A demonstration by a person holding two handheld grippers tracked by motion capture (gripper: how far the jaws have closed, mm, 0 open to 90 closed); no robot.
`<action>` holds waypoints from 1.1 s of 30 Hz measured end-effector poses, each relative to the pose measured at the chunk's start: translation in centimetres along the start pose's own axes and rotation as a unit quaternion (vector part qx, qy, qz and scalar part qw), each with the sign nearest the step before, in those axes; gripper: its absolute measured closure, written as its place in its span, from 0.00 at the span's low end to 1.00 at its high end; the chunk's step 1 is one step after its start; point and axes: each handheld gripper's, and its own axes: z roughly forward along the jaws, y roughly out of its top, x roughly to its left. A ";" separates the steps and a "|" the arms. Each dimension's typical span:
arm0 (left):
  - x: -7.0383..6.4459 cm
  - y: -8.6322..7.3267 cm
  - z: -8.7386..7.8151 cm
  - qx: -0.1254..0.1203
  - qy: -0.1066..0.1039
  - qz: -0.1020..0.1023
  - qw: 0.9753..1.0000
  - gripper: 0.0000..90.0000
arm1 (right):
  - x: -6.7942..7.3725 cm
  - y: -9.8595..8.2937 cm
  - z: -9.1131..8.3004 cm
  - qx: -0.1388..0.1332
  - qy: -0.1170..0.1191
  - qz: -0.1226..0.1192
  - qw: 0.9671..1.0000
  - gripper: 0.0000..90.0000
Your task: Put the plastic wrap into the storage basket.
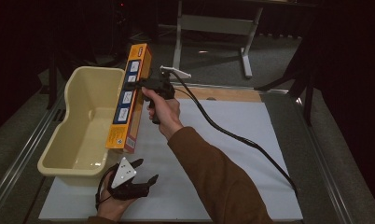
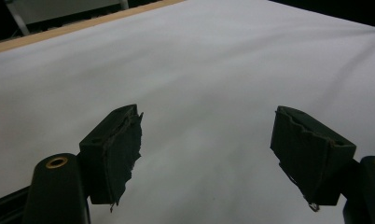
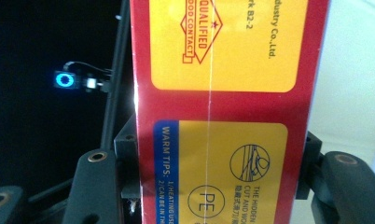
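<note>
On the white sheet (image 1: pixel 223 154) that covers the table, a cream plastic tub (image 1: pixel 85 126) sits at the left side, its inside bare. Beside its right wall a long orange and red box (image 1: pixel 129 100) is held up off the sheet, slanted with its far end higher and its near end low by the tub's right rim.

The right gripper (image 1: pixel 141 85) clamps this box about a third of the way down from its far end, the person's right hand (image 1: pixel 163 109) wrapped around the handle. Seen from the right gripper view, the box (image 3: pixel 232 112) fills the gap between the 2 jaws, which press its 2 sides (yellow panels with printed warnings face the camera).

The left gripper (image 1: pixel 147 171) lies low near the front edge of the sheet, just in front of the tub, held by the left hand (image 1: pixel 112 207). Its 2 jaws stand wide apart with nothing between them, pointing across bare sheet (image 2: pixel 199 70).
</note>
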 end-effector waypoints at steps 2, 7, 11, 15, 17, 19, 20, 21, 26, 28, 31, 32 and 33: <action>-0.1 0.0 -0.1 -0.001 0.000 0.002 1.000 0.27 | 0.2 -0.2 0.7 0.003 -0.006 -0.005 1.000 0.44; -0.2 0.0 -0.1 -0.003 0.002 0.007 1.000 0.27 | 0.4 -0.7 2.0 0.012 -0.003 -0.009 1.000 0.44; -0.4 0.1 0.0 -0.004 -0.004 0.013 1.000 0.27 | -0.1 -1.1 3.5 0.019 -0.009 -0.002 1.000 0.44; -0.5 0.1 0.0 -0.006 -0.005 0.015 1.000 0.27 | -0.1 -0.9 4.0 0.019 -0.016 -0.008 1.000 0.44; -0.4 0.1 -0.1 -0.008 -0.005 0.013 1.000 0.27 | 0.0 -0.9 4.5 0.017 -0.005 0.002 1.000 0.44; -0.5 0.1 -0.1 -0.009 -0.006 0.013 1.000 0.27 | 0.0 -0.9 4.7 0.018 -0.002 0.004 1.000 0.44; -0.5 0.1 -0.2 -0.009 -0.006 0.014 1.000 0.27 | 0.0 -0.9 4.9 0.016 0.001 0.009 1.000 0.44; -0.5 0.2 -0.2 -0.011 -0.009 0.015 1.000 0.27 | 0.0 -0.9 5.0 0.016 0.002 0.012 1.000 0.44; -1.1 0.2 -0.2 -0.015 -0.019 0.023 0.999 0.27 | -0.5 -0.9 5.4 0.020 -0.002 0.007 1.000 0.44; -1.2 0.2 -0.2 -0.015 -0.020 0.024 0.999 0.27 | -0.6 -1.0 5.5 0.021 -0.003 0.009 1.000 0.44; -1.4 0.3 -0.2 -0.016 -0.024 0.031 0.999 0.27 | -0.6 -1.2 5.8 0.023 0.005 0.017 1.000 0.44; -1.4 0.3 -0.2 -0.019 -0.025 0.034 0.999 0.27 | -0.6 -1.2 6.0 0.023 0.002 0.014 1.000 0.44; -1.5 0.3 -0.3 -0.022 -0.025 0.038 0.999 0.27 | -0.4 -1.3 6.2 0.027 -0.003 0.006 1.000 0.44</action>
